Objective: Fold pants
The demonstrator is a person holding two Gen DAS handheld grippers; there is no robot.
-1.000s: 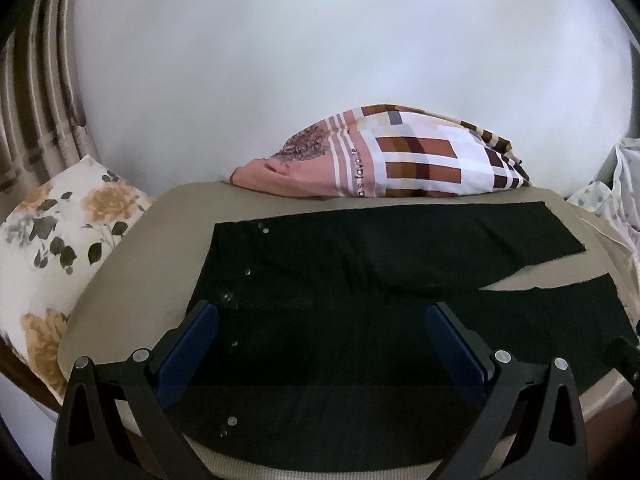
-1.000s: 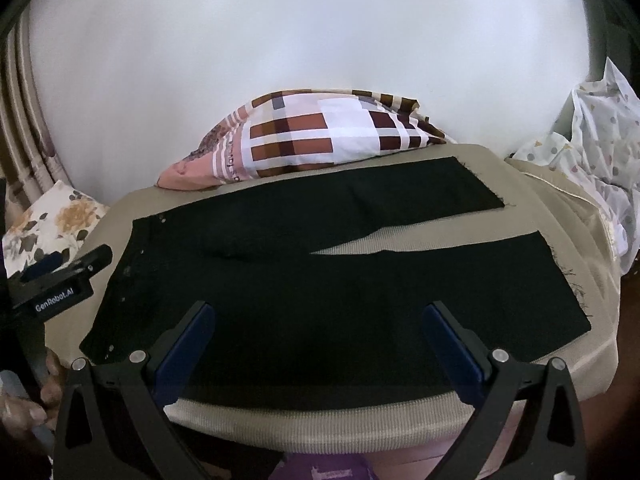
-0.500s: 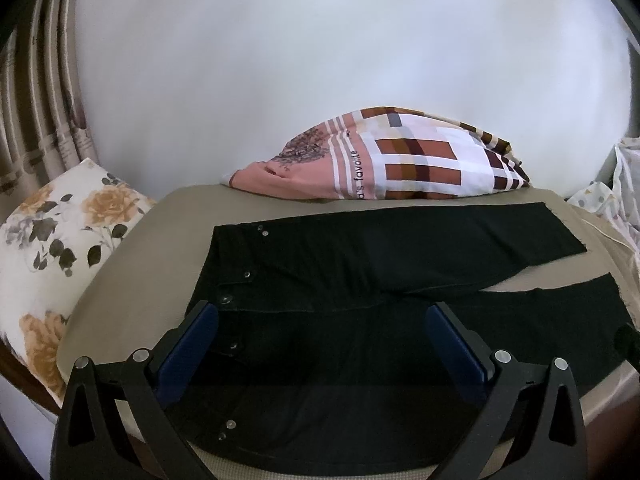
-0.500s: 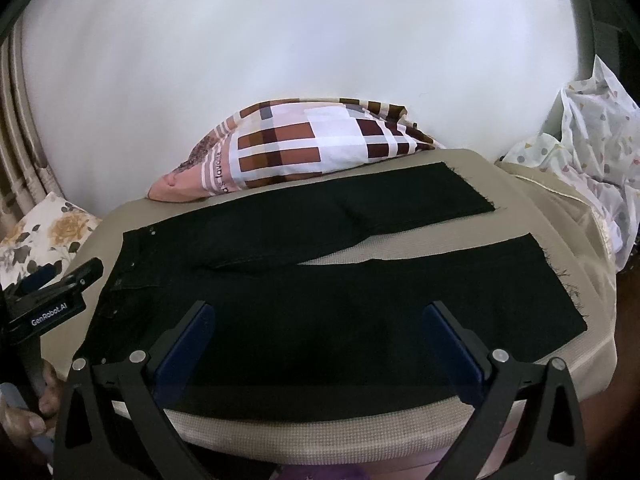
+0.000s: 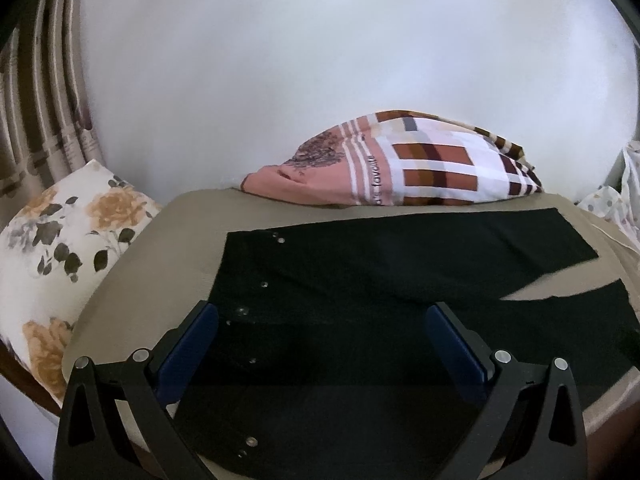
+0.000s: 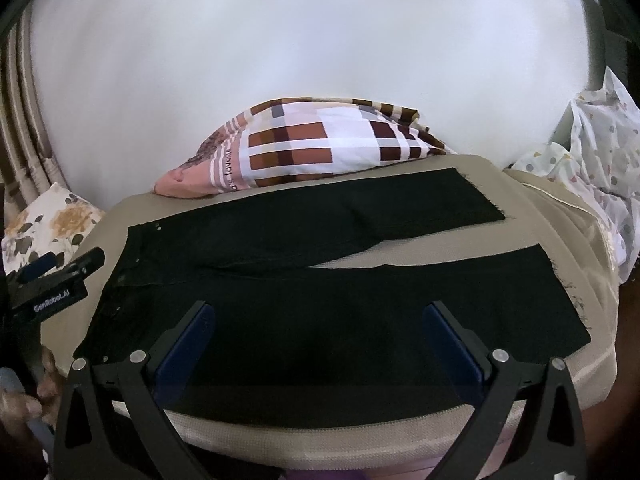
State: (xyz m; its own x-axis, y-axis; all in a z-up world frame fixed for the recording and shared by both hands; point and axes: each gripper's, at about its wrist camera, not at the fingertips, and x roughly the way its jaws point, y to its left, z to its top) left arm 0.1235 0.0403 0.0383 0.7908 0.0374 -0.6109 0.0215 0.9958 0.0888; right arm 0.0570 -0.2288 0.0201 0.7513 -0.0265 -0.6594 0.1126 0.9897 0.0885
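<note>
Black pants [image 5: 360, 292] lie flat on a beige padded surface [image 5: 172, 248], waistband with metal studs to the left, two legs spread apart to the right. They also show in the right wrist view [image 6: 320, 300]. My left gripper [image 5: 322, 316] is open and empty, above the waistband end. My right gripper [image 6: 320, 316] is open and empty, above the near leg by the front edge. The left gripper's body [image 6: 56, 280] shows at the left edge of the right wrist view.
A plaid pink and brown pillow [image 5: 404, 164] lies at the back against the white wall. A floral cushion [image 5: 60, 248] sits to the left. A dotted white cloth [image 6: 592, 172] is heaped at the right. A striped curtain [image 5: 36, 100] hangs far left.
Both grippers have drawn back and risen slightly, so the pants sit a little farther and lower in each view. The jaws stay open. The pants have not moved.
</note>
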